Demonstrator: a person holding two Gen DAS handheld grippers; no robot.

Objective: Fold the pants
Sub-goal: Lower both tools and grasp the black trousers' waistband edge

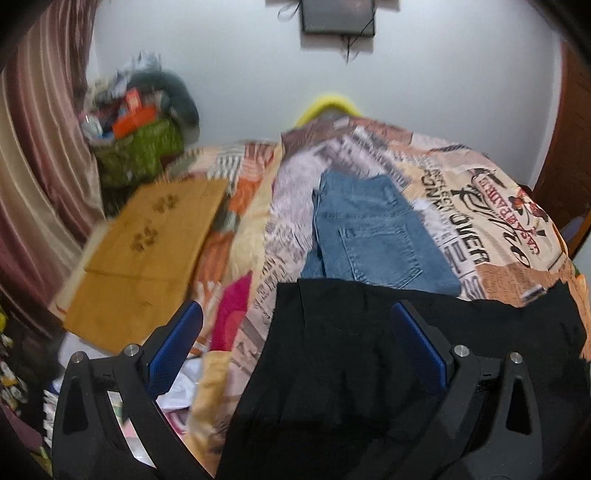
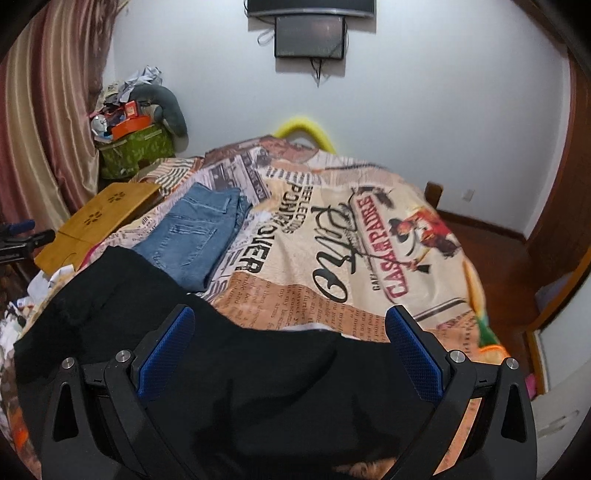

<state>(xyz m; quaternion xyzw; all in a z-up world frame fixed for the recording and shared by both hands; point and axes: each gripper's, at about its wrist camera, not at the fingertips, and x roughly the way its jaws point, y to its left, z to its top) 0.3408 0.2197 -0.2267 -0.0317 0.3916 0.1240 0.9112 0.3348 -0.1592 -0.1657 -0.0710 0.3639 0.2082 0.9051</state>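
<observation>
Black pants lie spread across the near end of the bed; they also show in the right wrist view. My left gripper is open above their left part, holding nothing. My right gripper is open above their right part, holding nothing. Folded blue jeans lie on the bed just beyond the black pants, also in the right wrist view.
A printed blanket covers the bed. A wooden lap tray lies at the bed's left side. A green basket full of clutter stands by the curtain. Papers lie at the near left. A screen hangs on the wall.
</observation>
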